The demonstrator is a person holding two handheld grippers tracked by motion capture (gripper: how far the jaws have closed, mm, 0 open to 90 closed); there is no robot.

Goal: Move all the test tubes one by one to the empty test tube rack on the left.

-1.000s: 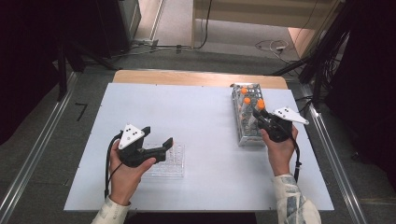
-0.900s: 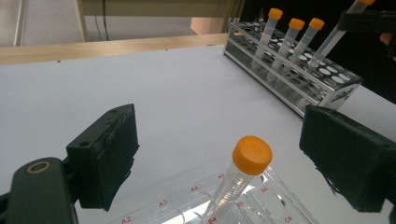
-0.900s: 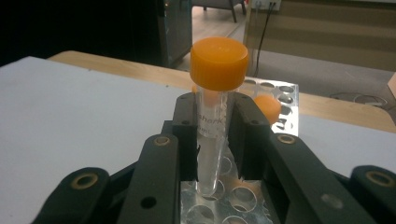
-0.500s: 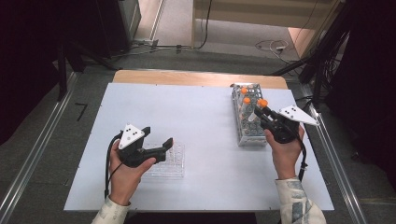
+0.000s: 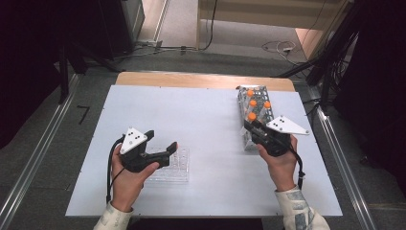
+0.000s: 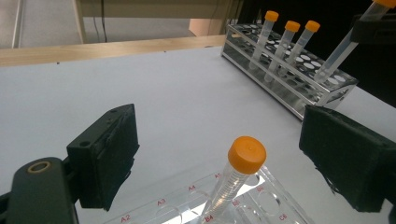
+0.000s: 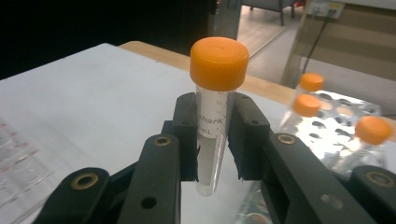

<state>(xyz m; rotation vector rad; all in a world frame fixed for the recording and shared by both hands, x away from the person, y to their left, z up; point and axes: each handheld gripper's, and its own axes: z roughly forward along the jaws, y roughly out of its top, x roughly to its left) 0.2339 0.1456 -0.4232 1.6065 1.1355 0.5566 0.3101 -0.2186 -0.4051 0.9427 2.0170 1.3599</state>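
1. Left tongs (image 5: 160, 143) spread wide, empty, above clear rack (image 5: 178, 167); one capped tube (image 6: 233, 179) leaning there.
2. Right tongs (image 7: 212, 135) clenched on light, slippery plastic tube (image 7: 214, 116), just beside metal rack (image 5: 256, 98); best gripped below orange cap (image 7: 219, 63).

Right tongs (image 7: 212, 135) clamped shut, raised; left tongs (image 6: 219, 154) apparently wide open, low.

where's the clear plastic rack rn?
The clear plastic rack sits on the white table in the high view, left of centre near the front edge, under the open left gripper, with one orange-capped tube standing in it.
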